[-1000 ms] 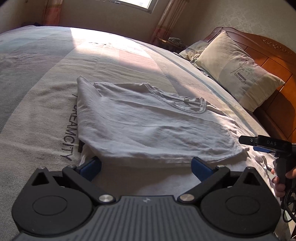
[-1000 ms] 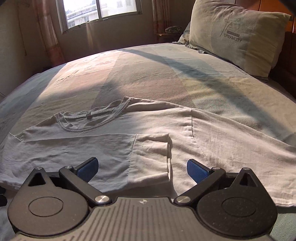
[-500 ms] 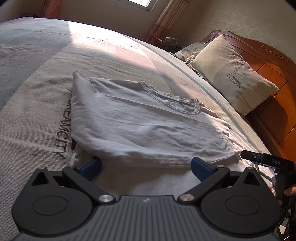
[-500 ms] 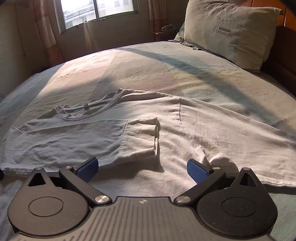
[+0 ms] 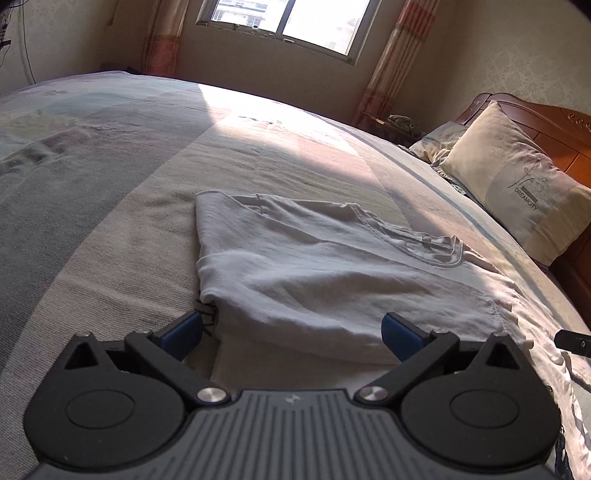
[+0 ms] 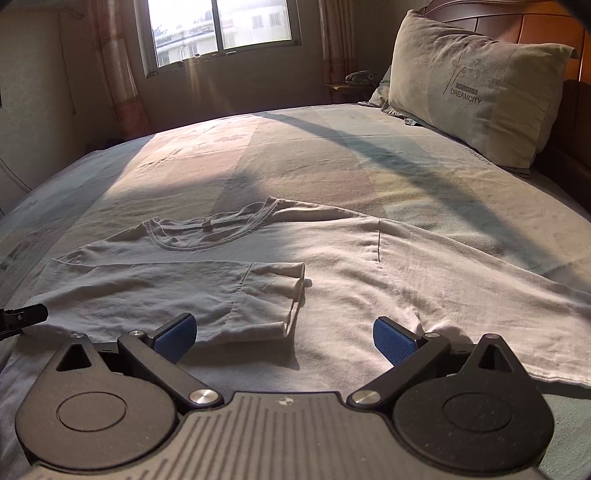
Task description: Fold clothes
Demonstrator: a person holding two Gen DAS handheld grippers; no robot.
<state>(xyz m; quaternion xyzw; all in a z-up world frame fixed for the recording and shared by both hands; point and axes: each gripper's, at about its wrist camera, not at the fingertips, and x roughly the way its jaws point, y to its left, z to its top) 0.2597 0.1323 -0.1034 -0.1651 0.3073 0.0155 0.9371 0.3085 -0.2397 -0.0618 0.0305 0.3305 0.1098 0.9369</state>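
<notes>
A pale grey long-sleeved shirt [image 5: 325,266] lies spread on the bed, its left side and sleeve folded in over the body. My left gripper [image 5: 291,332] stands open just over the shirt's near folded edge, nothing between its blue pads. In the right wrist view the same shirt [image 6: 351,266] shows its neckline [image 6: 210,229] far off and the folded sleeve cuff [image 6: 273,295] in front. My right gripper [image 6: 282,338] is open low over the cloth, the cuff just ahead of its left pad. The right sleeve [image 6: 480,280] stretches out flat to the right.
The shirt rests on a striped bedsheet [image 5: 110,221]. A pillow [image 6: 476,96] leans on the wooden headboard [image 5: 546,125] at the right. A window [image 6: 218,29] with curtains lies beyond the bed. The tip of the other gripper [image 6: 22,317] shows at the left edge.
Both grippers have tilted up and drawn back a little, so more of the room and window shows. The shirt lies as before. Both stay open.
</notes>
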